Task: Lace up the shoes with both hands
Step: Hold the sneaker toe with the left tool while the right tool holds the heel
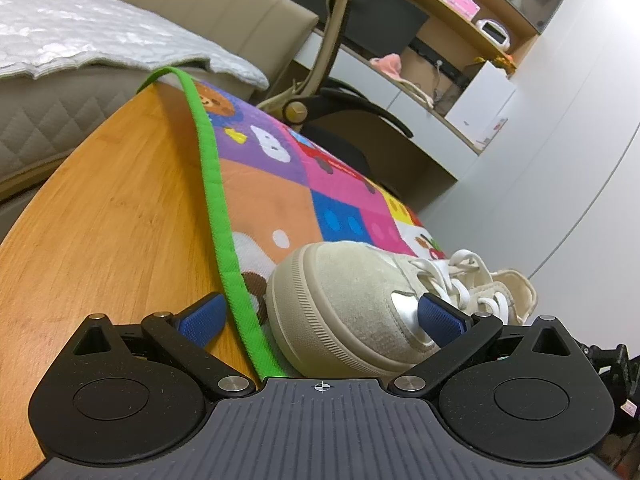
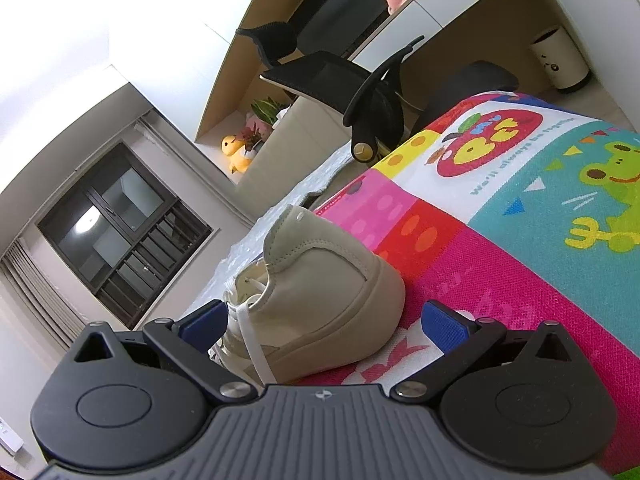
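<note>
A beige sneaker (image 1: 340,300) with white laces (image 1: 460,276) lies on a colourful play mat (image 1: 280,184). In the left wrist view its toe cap sits between my left gripper's (image 1: 320,316) wide-open blue fingers; the right finger (image 1: 438,318) rests against a flat white lace end near the toe. In the right wrist view the sneaker's heel (image 2: 332,292) lies between my right gripper's (image 2: 326,322) open fingers. A white lace (image 2: 252,340) hangs down the shoe's side near the left finger (image 2: 206,320). Neither gripper holds anything.
The mat, edged in green (image 1: 216,200), covers part of a wooden table (image 1: 100,220). A bed with a grey quilt (image 1: 80,32) stands beyond. An office chair (image 2: 360,92) and a desk with shelves (image 1: 440,40) lie behind the table. A bin (image 2: 560,60) stands under the desk.
</note>
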Available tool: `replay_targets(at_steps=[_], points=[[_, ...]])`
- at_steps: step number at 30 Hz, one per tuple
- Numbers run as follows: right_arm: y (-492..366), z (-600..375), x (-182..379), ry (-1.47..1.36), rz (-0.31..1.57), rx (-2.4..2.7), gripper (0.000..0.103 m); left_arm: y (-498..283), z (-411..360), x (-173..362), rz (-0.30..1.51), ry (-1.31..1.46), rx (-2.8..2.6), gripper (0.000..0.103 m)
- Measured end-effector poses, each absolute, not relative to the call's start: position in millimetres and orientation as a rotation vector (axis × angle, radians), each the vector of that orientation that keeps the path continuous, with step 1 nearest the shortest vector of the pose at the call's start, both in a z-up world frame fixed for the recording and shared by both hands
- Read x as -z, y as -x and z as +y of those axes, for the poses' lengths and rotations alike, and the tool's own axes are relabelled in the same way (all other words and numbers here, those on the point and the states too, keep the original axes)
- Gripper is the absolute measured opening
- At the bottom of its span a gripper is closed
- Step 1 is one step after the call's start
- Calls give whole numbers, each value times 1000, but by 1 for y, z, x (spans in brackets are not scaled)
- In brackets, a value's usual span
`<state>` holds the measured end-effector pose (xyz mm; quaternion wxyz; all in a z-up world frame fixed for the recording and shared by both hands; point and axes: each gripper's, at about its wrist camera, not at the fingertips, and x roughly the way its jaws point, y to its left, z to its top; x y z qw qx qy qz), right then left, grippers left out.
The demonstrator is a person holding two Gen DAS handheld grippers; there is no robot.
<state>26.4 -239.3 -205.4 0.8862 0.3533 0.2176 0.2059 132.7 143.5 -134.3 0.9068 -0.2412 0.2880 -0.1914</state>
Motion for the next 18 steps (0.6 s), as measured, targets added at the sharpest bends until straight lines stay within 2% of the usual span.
replay_targets(at_steps=[18], points=[[-22,-243,206,-751,435,-430,103,-138,150,136,590,530,413,103]])
